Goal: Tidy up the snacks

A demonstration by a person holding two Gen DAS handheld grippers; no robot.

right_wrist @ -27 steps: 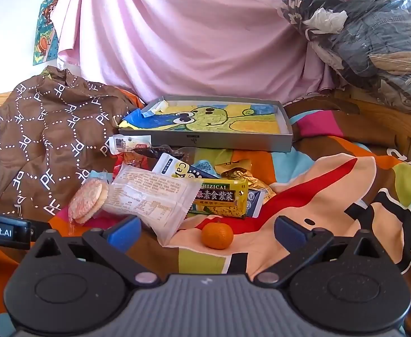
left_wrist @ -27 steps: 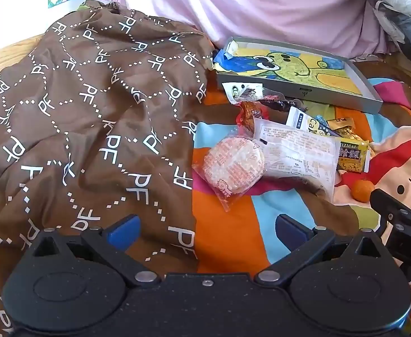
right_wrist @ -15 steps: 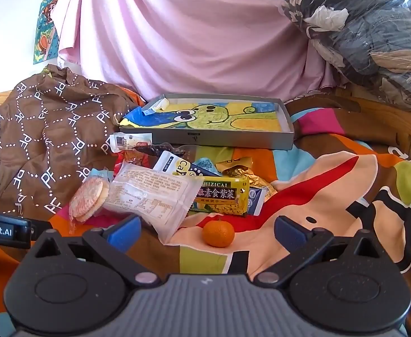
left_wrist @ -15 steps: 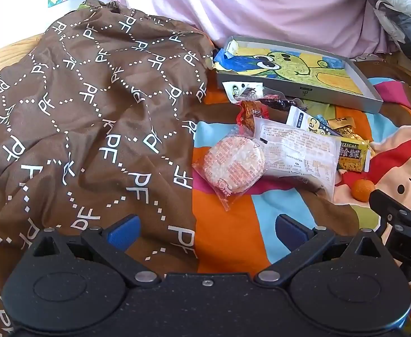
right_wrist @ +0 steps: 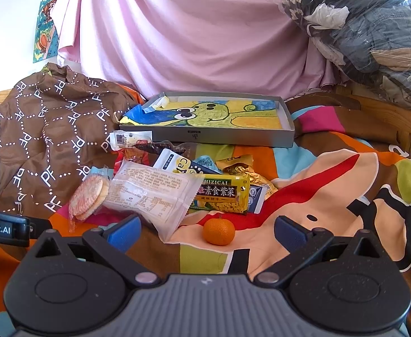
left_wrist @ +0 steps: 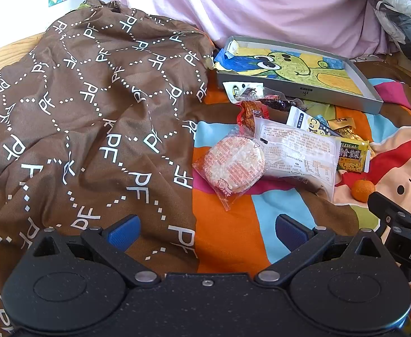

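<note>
A heap of wrapped snacks lies on the colourful bedsheet: a round rice cracker pack (left_wrist: 235,165) (right_wrist: 88,195), a white wrapped pastry (left_wrist: 297,151) (right_wrist: 152,193), a yellow seaweed bar (right_wrist: 223,193) (left_wrist: 351,156), and other packets behind. A small orange (right_wrist: 218,231) (left_wrist: 363,190) sits in front of them. Behind stands a shallow grey box (right_wrist: 211,137) (left_wrist: 304,92) lined with a cartoon drawing. My left gripper (left_wrist: 207,231) is open, hovering short of the cracker. My right gripper (right_wrist: 207,231) is open with the orange just ahead between its fingers.
A brown patterned cloth (left_wrist: 93,118) is bunched up on the left. A pink sheet (right_wrist: 183,36) hangs behind the box. A bag of clothes (right_wrist: 368,33) rests on the wooden bed edge at the right.
My right gripper has edged forward and lower toward the orange. The left gripper has barely moved.
</note>
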